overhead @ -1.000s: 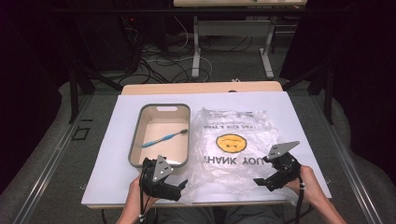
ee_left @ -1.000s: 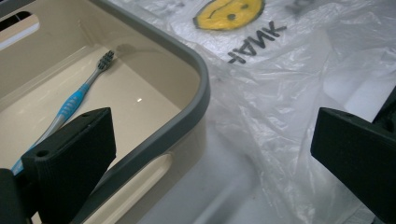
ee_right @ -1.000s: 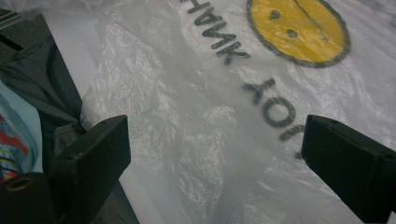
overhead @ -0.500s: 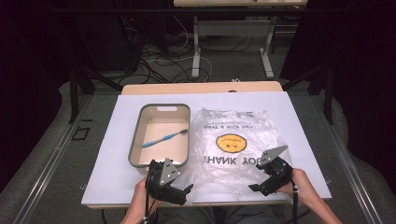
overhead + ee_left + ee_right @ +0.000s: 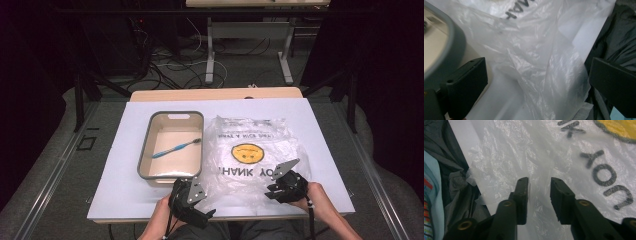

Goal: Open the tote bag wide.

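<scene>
A clear plastic bag (image 5: 250, 145) with a yellow smiley and "THANK YOU" print lies flat on the white table top. My right gripper (image 5: 270, 191) rests low on the bag's near right corner. Its jaws have just been closing and now stand a narrow gap apart (image 5: 539, 182), with crinkled bag film (image 5: 506, 152) between and under them. My left gripper (image 5: 200, 202) sits at the bag's near left corner beside the tray, jaws wide open (image 5: 536, 67), with a raised fold of the bag (image 5: 541, 62) between them, untouched.
A grey-rimmed tray (image 5: 145, 150) left of the bag holds a blue toothbrush (image 5: 175, 148). Its corner (image 5: 451, 42) is close to my left gripper's jaw. The table's front edge (image 5: 240, 218) runs just behind both grippers. Bare white surface (image 5: 325, 145) lies right of the bag.
Both grippers have sunk onto the bag's near corners, the left one shifting toward the front edge. The right gripper's jaws have narrowed from wide to a small gap.
</scene>
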A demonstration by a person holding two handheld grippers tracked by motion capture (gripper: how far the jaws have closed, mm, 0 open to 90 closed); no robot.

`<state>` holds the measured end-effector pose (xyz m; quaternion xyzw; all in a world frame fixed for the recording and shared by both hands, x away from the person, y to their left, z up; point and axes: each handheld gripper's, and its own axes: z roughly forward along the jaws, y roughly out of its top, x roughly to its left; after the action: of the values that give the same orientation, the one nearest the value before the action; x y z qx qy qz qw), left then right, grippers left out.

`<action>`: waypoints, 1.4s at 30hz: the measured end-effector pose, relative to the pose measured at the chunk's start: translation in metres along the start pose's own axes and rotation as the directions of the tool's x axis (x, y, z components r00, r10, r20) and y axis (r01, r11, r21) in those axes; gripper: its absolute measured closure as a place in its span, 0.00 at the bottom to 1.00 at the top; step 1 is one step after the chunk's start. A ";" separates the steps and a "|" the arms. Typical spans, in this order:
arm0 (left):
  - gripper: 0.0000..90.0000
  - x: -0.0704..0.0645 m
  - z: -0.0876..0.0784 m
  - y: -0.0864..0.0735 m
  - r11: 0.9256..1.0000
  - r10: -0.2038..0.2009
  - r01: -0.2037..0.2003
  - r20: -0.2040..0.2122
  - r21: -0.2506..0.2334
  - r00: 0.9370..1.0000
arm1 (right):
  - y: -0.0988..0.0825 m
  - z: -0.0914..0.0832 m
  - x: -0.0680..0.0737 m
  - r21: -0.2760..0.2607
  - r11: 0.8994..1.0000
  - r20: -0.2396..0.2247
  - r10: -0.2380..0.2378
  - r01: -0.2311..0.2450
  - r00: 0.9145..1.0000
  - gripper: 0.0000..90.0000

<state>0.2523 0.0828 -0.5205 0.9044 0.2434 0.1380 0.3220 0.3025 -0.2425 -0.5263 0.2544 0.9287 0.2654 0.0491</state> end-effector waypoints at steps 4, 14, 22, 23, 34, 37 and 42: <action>0.04 0.002 0.013 -0.002 0.999 -0.026 0.026 0.008 0.030 1.000 | 0.000 0.000 0.000 0.003 1.000 0.014 0.009 -0.009 1.000 0.96; 0.19 0.003 0.021 -0.003 0.998 -0.029 0.028 0.013 0.055 1.000 | 0.000 -0.007 -0.004 -0.052 0.998 0.062 0.037 -0.034 0.997 1.00; 0.52 0.002 0.022 -0.002 0.999 -0.018 0.019 -0.032 0.036 0.999 | 0.000 -0.017 -0.007 -0.096 0.993 0.084 0.079 -0.070 0.993 1.00; 0.58 0.002 0.021 -0.002 0.999 -0.015 0.016 -0.029 0.038 0.999 | 0.000 -0.018 -0.008 -0.106 0.992 0.091 0.080 -0.070 0.993 1.00; 0.95 0.007 0.014 0.005 0.996 -0.052 0.045 -0.091 -0.076 0.995 | 0.002 -0.023 -0.007 -0.111 0.991 0.098 0.090 -0.079 0.991 0.93; 0.97 0.008 0.012 0.008 0.995 -0.052 0.044 -0.087 -0.086 0.995 | 0.003 -0.022 -0.006 -0.107 0.991 0.096 0.088 -0.078 0.991 0.77; 0.97 0.007 0.012 0.011 0.993 -0.056 0.045 -0.107 -0.108 0.993 | 0.005 -0.021 -0.003 -0.080 0.996 0.055 0.053 -0.049 0.997 0.42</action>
<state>0.2669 0.0729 -0.5216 0.8707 0.2760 0.1920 0.3588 0.3030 -0.2499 -0.5059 0.2834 0.9090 0.2953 0.0787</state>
